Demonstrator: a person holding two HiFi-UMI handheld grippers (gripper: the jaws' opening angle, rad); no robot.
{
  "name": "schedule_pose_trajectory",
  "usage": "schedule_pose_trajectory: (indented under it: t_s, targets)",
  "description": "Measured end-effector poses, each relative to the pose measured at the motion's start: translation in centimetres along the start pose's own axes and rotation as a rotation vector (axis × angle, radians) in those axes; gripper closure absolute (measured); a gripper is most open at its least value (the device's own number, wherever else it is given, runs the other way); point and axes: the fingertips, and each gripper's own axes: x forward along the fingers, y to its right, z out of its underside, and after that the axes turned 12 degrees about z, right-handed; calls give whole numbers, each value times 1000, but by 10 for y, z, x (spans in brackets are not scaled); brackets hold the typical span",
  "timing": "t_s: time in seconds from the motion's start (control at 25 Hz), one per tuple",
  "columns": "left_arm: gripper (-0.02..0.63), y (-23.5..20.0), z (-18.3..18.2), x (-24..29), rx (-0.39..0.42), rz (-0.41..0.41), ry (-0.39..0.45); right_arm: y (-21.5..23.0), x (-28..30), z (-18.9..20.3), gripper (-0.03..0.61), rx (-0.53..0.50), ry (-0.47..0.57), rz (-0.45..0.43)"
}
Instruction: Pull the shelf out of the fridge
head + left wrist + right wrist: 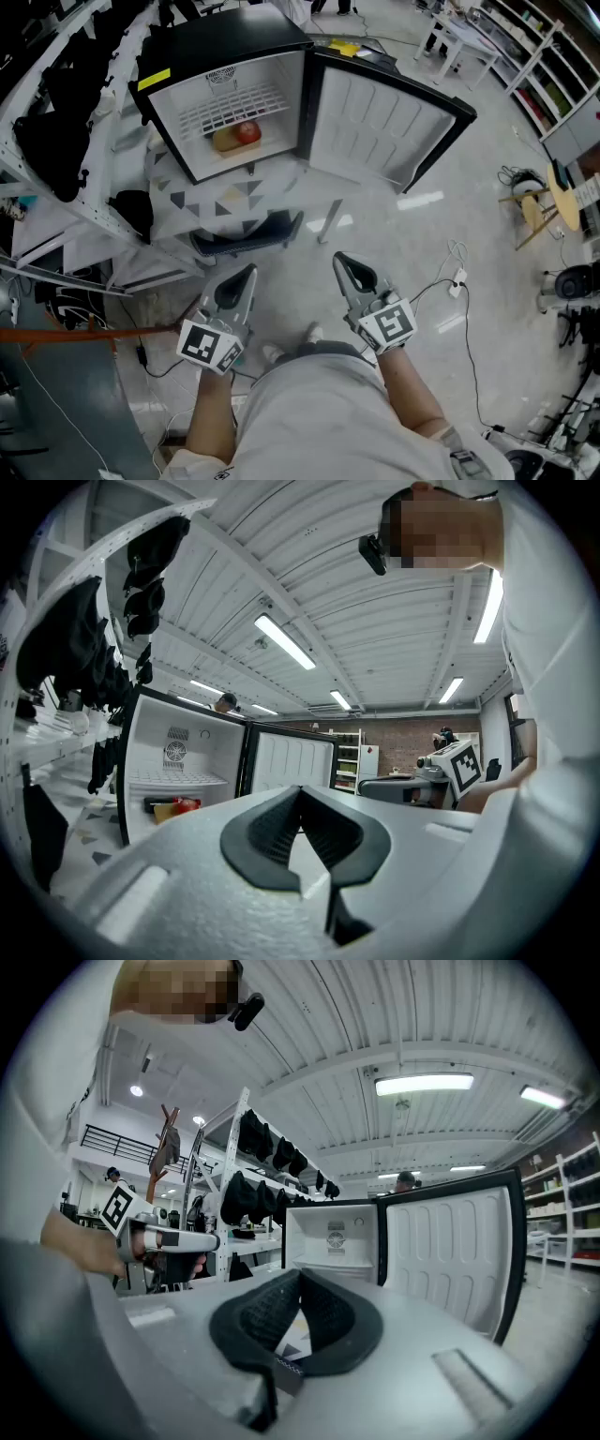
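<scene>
While the left tongs [250,272] and right tongs [340,259] are closed, empty, an apple [247,131] lies under the shelf [230,105].

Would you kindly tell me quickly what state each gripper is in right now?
Left gripper, grey with a marker cube: shut, holding nothing.
Right gripper, grey with a marker cube: shut, holding nothing.
</scene>
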Motion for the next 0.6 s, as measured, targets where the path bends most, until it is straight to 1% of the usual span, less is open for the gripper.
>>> schedule_pose_trajectory:
  t_s: [0.16, 0.4, 0.6]
  targets:
    - [606, 6, 0, 16, 22, -19, -18, 12, -3, -2, 577, -5, 4, -11]
    - [606, 9, 3, 42, 29, -42, -30, 42, -4, 3, 577, -28, 2, -24]
    - [606, 12, 8, 68, 52, -63, -51, 67, -1, -3, 577, -44, 32, -29]
